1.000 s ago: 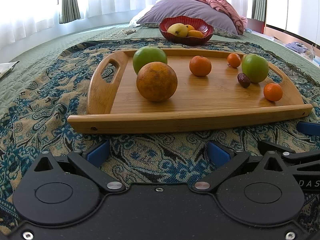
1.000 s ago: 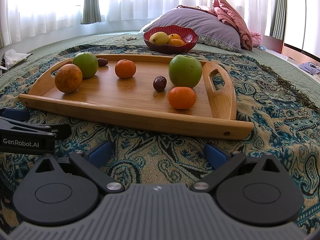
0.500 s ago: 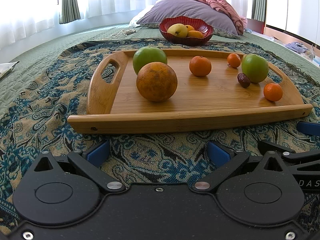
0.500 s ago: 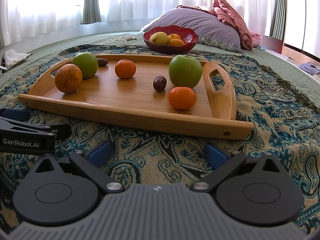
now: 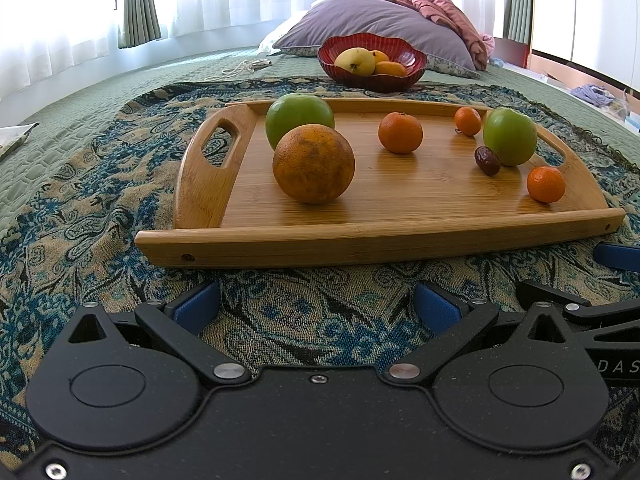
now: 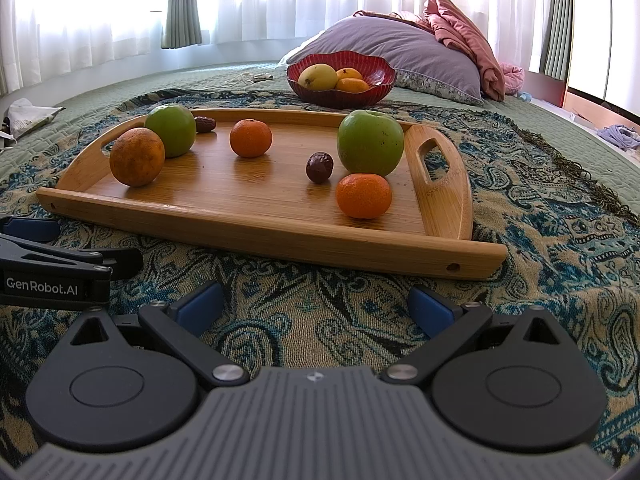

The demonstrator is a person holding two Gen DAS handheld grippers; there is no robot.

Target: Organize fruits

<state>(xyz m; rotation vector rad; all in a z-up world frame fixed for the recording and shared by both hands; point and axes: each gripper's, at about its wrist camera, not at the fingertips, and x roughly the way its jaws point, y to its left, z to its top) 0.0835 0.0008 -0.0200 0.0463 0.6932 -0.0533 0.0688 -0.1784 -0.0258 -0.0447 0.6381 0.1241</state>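
A wooden tray (image 5: 384,236) (image 6: 256,220) lies on a patterned blanket and holds a large orange (image 5: 313,163) (image 6: 137,156), two green apples (image 5: 299,119) (image 5: 509,135) (image 6: 370,142), several small mandarins (image 5: 400,132) (image 6: 363,195) and dark dates (image 5: 487,160) (image 6: 319,167). A red bowl (image 5: 372,76) (image 6: 340,94) with yellow fruit stands behind the tray. My left gripper (image 5: 318,306) and right gripper (image 6: 316,308) are open and empty, low over the blanket in front of the tray.
A purple pillow (image 5: 380,24) and pink cloth (image 6: 460,36) lie behind the bowl. The left gripper's side shows in the right wrist view (image 6: 52,264). A cable (image 5: 244,66) lies on the green bedspread.
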